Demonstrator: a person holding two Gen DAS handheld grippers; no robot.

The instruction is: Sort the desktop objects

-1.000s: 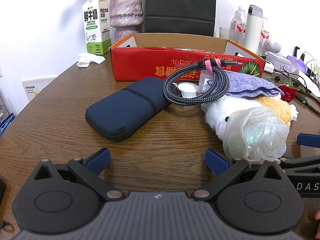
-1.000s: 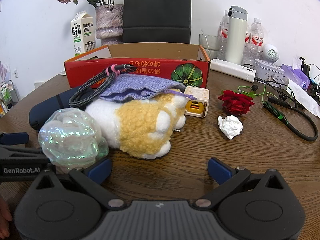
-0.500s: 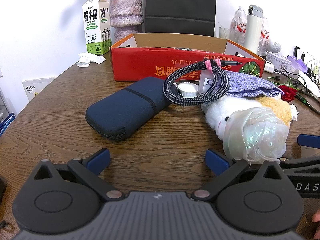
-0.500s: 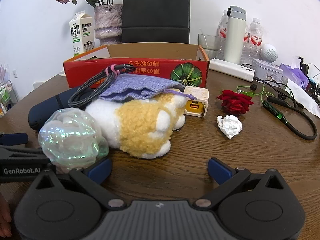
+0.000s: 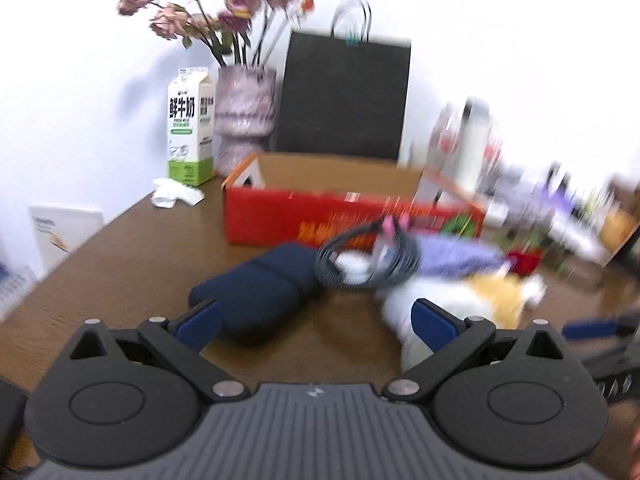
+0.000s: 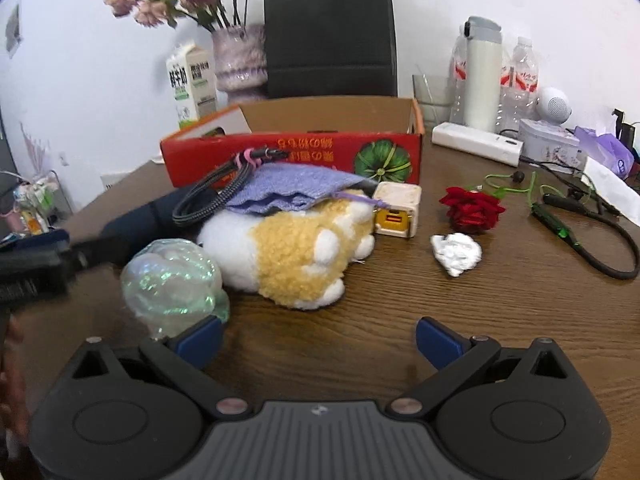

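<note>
Right wrist view: right gripper (image 6: 318, 340) spread wide, nothing between its fingers, low over the near edge of the counter (image 6: 500, 312). Left gripper (image 5: 314, 322) likewise spread and empty; its view is motion-blurred, detail on the far right side not readable.

Clutter sits mid-counter, in front of the red cardboard box (image 6: 292, 156):
- plush toy (image 6: 292, 248), white and tan, lying on its side
- iridescent crumpled film ball (image 6: 174, 280), touching the plush, just beside the right gripper's left finger
- lilac knitted pouch (image 6: 288, 190) draped over the plush
- braided cable coil (image 6: 216, 196) resting partly on the pouch and on the navy zip case (image 5: 256, 292)
- cube charger (image 6: 396, 210), red fabric rose (image 6: 472, 208), crumpled paper wad (image 6: 456, 254), all to the plush's right
- neckband earphones (image 6: 588, 236) toward the right edge

Box interior shows only bare cardboard from this angle; floor of the box hidden.

Judgement: sorting appears barely started or not started. Every loose item remains outside the box; nothing gripped yet.
</note>
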